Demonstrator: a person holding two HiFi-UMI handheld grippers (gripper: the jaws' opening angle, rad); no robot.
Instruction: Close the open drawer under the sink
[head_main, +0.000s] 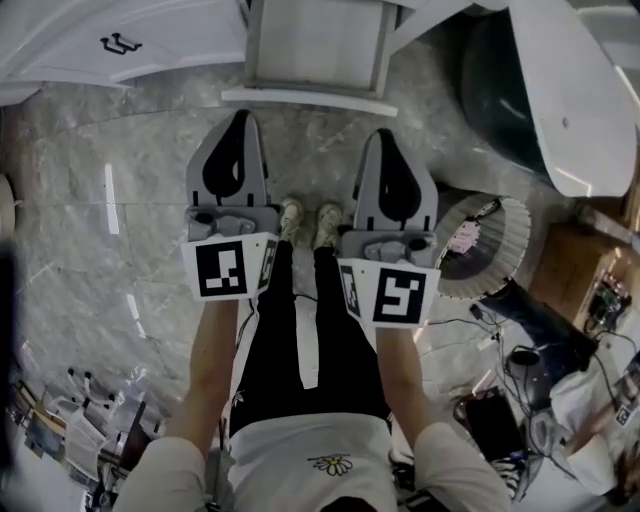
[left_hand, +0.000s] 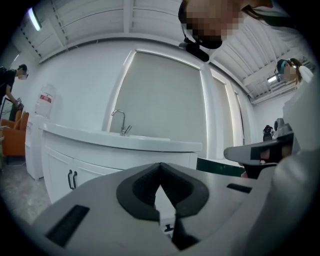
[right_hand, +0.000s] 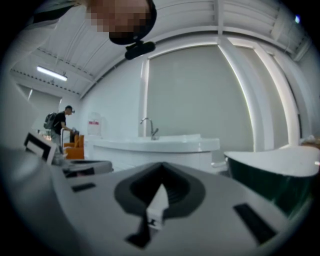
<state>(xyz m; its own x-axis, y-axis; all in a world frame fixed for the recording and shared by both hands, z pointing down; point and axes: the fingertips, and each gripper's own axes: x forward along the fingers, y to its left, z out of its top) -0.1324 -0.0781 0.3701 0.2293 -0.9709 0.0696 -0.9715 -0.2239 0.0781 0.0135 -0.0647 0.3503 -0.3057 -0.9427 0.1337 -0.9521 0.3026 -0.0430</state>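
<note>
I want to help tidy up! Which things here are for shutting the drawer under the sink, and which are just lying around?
For the job:
- open drawer
- sink counter above it
- left tool, shut and empty
- right tool, shut and empty

Just lying about:
- dark green bathtub
- cardboard box
- cables on the floor

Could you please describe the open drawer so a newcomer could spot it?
Start at the white vanity cabinet. The drawer juts from its front, straight ahead of the person's shoes. Unlike the shut doors with black handles to its left, it stands pulled out.
</note>
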